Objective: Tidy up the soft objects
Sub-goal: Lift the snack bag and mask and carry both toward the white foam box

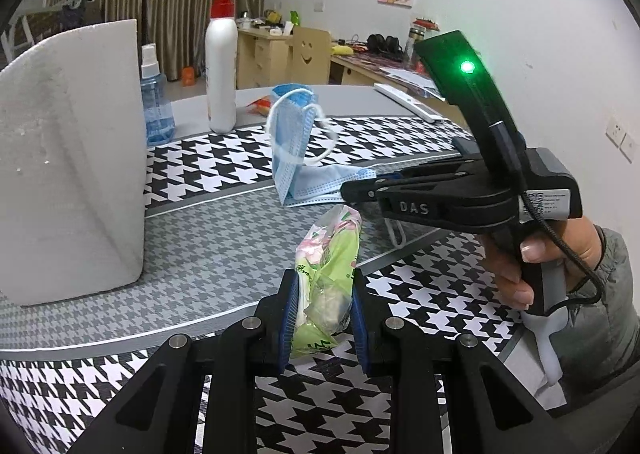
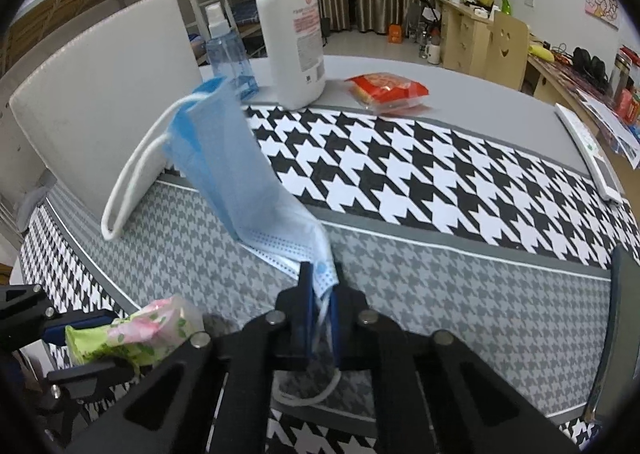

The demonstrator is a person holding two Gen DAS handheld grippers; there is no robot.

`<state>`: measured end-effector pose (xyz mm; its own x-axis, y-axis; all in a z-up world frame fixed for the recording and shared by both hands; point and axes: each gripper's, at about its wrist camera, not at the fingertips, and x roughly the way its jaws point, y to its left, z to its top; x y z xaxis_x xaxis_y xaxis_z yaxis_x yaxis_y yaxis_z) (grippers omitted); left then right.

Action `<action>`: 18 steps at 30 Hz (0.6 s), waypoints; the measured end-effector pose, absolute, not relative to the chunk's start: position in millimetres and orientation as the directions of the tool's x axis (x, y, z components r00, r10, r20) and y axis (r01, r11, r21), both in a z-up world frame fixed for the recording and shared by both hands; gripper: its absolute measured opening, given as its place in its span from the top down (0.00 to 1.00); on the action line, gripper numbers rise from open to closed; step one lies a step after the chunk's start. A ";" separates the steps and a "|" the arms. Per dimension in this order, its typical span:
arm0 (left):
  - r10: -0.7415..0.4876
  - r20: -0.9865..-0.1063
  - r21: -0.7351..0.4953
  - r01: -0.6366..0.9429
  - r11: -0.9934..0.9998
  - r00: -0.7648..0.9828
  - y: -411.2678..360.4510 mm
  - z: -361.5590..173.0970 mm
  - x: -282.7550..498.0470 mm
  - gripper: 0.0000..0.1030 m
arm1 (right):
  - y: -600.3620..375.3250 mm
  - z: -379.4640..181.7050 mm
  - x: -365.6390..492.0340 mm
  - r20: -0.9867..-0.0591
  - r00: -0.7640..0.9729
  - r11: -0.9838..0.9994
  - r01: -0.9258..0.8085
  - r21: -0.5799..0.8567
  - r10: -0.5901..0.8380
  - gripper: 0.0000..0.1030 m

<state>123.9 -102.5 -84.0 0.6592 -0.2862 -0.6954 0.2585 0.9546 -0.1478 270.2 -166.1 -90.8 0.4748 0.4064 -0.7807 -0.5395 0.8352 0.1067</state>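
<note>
Foam block (image 1: 68, 158): white, upright at 9 o'clock on the houndstooth mat (image 1: 224, 242).
Spray bottle (image 1: 156, 110): clear blue, at 10 o'clock, just beside the block's far edge.
Pump bottle (image 1: 221, 66): white with a red pump, at 11 o'clock, right of the spray bottle.
Snack packet (image 2: 386, 92): red, flat on the grey table (image 2: 460, 94), at 1 o'clock in the right wrist view.
Tissue pack (image 1: 328, 286): green and pink, floral print, at 6 o'clock in the left wrist view, raised above the mat.
Left gripper (image 1: 324, 318): clenched on the near end of the tissue pack, blue pads pressing both sides.
Face mask (image 2: 248, 190): light blue, folded; far half stands tilted, white ear loop (image 2: 132, 182) hanging at 9 o'clock.
Right gripper (image 2: 322, 294): fingers pinched on the mask's near corner, at 3 o'clock in the left wrist view.
Hand (image 1: 532, 262): wraps the right gripper's handle.
</note>
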 end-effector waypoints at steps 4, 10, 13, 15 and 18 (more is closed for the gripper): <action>-0.281 -0.689 -0.142 0.256 0.956 0.668 -100.6 -81.7 123.1 0.74 | -171.2 -82.5 267.6 -0.769 0.489 0.839 -0.533 0.111 0.413 0.91; -0.271 -0.679 -0.140 0.242 0.960 0.682 -95.1 -79.3 120.0 0.74 | -178.8 -77.6 267.5 -0.757 0.502 0.851 -0.508 0.132 0.417 0.91; -0.269 -0.675 -0.138 0.240 0.961 0.687 -93.2 -77.9 118.5 0.74 | -179.8 -75.4 266.4 -0.752 0.514 0.858 -0.496 0.131 0.412 0.91; -0.267 -0.672 -0.137 0.238 0.962 0.691 -92.3 -76.8 117.7 0.74 | -181.2 -73.5 265.4 -0.748 0.519 0.861 -0.490 0.137 0.414 0.91; -0.262 -0.666 -0.134 0.234 0.963 0.699 -90.3 -74.2 113.5 0.74 | -181.3 -71.3 263.7 -0.740 0.534 0.865 -0.485 0.129 0.409 0.91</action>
<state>113.5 -90.3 -74.2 0.6987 -0.2619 -0.6657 0.2336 0.9631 -0.1337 263.7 -181.3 -71.3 0.5342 0.4094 -0.7396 -0.4849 0.8651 0.1286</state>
